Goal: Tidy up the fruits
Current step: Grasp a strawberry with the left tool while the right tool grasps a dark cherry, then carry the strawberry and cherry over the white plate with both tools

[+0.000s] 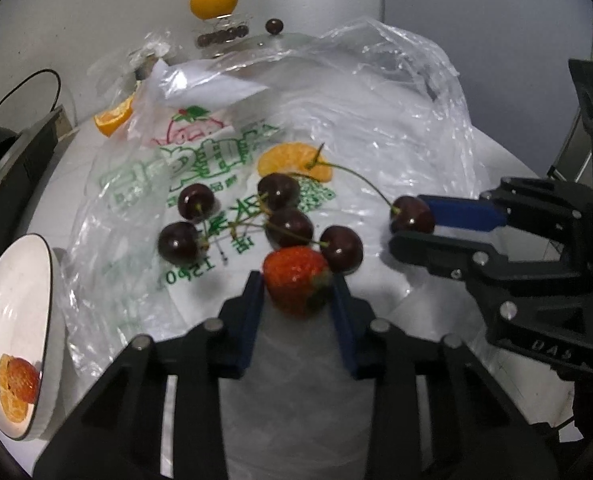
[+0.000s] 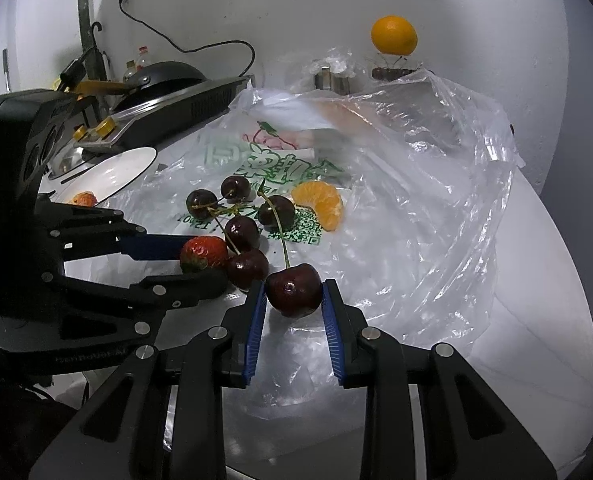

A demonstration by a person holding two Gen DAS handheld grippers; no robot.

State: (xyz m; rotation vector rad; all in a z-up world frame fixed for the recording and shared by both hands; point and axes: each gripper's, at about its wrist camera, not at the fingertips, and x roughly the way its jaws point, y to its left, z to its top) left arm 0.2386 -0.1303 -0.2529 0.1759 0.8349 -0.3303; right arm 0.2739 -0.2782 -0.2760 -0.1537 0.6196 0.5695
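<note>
Left wrist view: my left gripper (image 1: 298, 284) is clamped on a strawberry (image 1: 296, 280), its blue pads pressing both sides, over the printed plastic bag (image 1: 200, 160). Five loose cherries (image 1: 289, 227) lie just beyond it, and an orange segment (image 1: 294, 160) behind them. A white plate (image 1: 16, 312) at left holds another strawberry on an orange slice. Right wrist view: my right gripper (image 2: 294, 294) grips one long-stemmed cherry (image 2: 293, 294) between its pads, beside the cluster. A whole orange (image 2: 394, 35) sits by the wall.
</note>
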